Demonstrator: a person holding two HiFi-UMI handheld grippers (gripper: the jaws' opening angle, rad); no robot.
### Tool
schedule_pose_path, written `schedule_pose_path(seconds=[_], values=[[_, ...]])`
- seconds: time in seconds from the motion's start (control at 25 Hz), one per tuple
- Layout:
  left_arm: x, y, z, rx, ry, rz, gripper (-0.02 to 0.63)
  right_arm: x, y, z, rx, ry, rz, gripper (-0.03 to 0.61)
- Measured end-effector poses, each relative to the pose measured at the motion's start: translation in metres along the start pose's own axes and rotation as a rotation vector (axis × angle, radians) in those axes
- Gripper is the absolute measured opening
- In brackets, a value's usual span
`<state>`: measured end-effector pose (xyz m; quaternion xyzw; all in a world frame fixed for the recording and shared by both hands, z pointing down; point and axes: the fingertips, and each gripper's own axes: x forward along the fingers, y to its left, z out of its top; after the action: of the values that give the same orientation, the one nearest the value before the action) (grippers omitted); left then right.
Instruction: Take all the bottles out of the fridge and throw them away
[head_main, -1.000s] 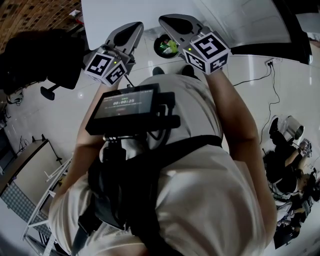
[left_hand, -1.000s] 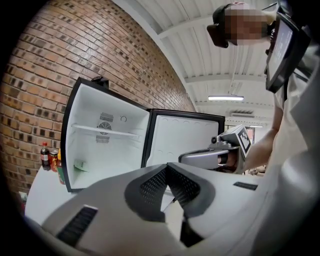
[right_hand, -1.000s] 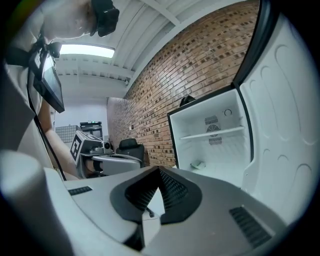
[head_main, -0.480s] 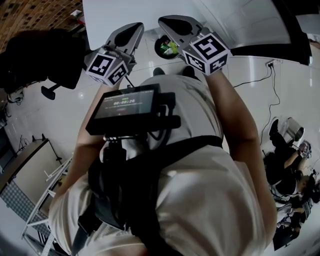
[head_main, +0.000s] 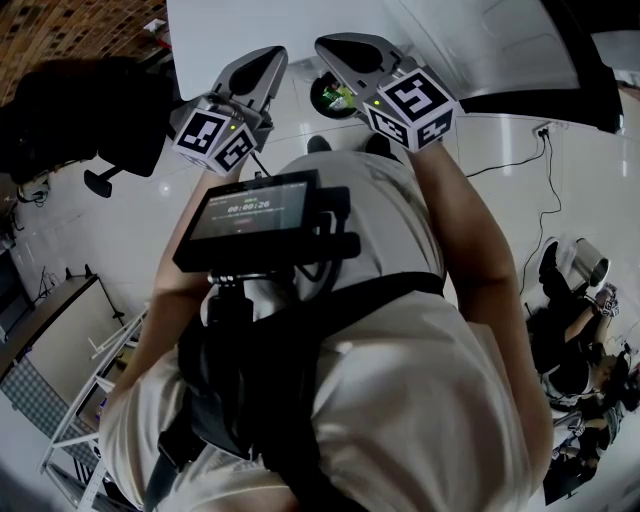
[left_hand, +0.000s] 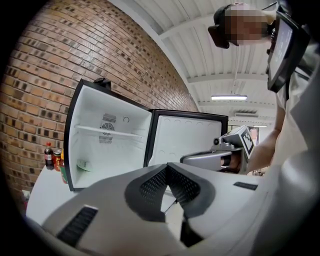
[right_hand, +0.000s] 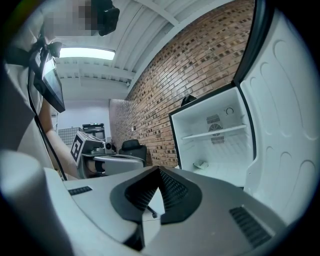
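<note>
The fridge (left_hand: 107, 137) stands wide open on a white desk (left_hand: 37, 197) against a brick wall (left_hand: 60, 55). Its white interior has one shelf across the upper part and a round fan grille on the far wall. Its door (left_hand: 187, 140) is swung out to the right, with the pale moulded inner face showing.

A black office chair (head_main: 95, 115) sits on the floor to the left. A round bin (head_main: 316, 98) with green items inside stands on the floor beyond the person's feet, between the two grippers in the head view.

A dark screen (head_main: 255, 205) on the person's chest shows a timer that looks like 00:00:26.

The left gripper (left_hand: 167, 165) and the right gripper (right_hand: 159, 170) are held side by side, about level and aimed at the fridge. Each carries a cube of black-and-white square markers. The fingers of both grippers are closed tip to tip, with nothing between them.

Left of the fridge, on the desk by the wall, are a dark bottle (left_hand: 48, 155) with a red cap and red label, a can (left_hand: 56, 159) and another bottle (left_hand: 64, 172). Their labels are too small to read.

One small pale item (left_hand: 82, 164) lies on the fridge floor at the left. I cannot tell what it is.
</note>
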<state>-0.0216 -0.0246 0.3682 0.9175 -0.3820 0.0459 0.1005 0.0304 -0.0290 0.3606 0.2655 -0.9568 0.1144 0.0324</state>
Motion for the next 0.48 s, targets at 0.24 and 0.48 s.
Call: schedule_pose_path(seconds=[0.24,0.48], values=[[-0.001,0.003,0.004,0.005,-0.004,0.018,0.009,0.003,-0.002,0.003,0.0,-0.001,0.016,-0.003],[-0.004,0.011,0.009,0.012,-0.003,0.048,0.009,0.014,0.001,0.007,0.0,-0.001,0.044,-0.003]])
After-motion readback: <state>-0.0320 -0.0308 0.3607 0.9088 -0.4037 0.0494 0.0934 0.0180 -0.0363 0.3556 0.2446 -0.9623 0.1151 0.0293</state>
